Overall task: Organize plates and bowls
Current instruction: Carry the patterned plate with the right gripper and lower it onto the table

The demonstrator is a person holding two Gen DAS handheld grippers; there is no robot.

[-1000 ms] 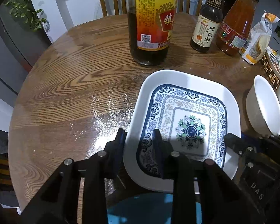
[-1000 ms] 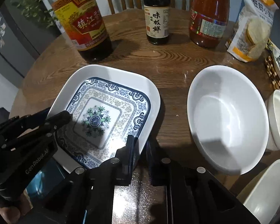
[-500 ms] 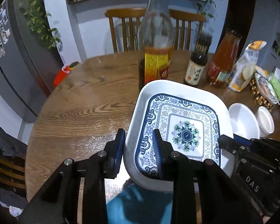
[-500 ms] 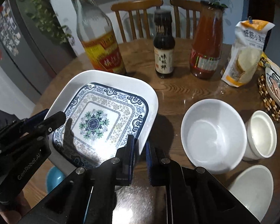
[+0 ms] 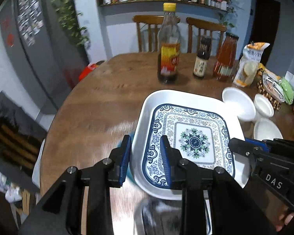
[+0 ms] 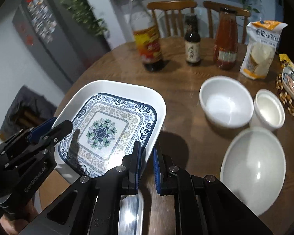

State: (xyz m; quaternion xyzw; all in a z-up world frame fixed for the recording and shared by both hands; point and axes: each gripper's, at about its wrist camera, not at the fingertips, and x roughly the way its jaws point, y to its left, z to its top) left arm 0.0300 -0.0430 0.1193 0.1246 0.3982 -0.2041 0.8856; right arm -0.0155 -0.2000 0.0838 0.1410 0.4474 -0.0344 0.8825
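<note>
The patterned square plate (image 5: 192, 137) is being held clear of the surface (image 5: 100, 109), clamped by the left gripper (image 5: 145, 156) at its 9 o'clock rim and the right gripper (image 6: 147, 156) at its 3 o'clock rim.

Bowls (image 6: 226, 101) right of plate (image 6: 109, 121)

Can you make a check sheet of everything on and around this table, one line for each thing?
Surface: round wooden table.
Job's things: patterned square plate held above the table; three white bowls, big, small, near.
Clutter: three sauce bottles, flour bag, snack packets.
Grippers: left gripper and right gripper each clamp a plate edge.
Cables: nothing seen.
Surroundings: two chairs, shelf, fridge, hanging plant.
</note>
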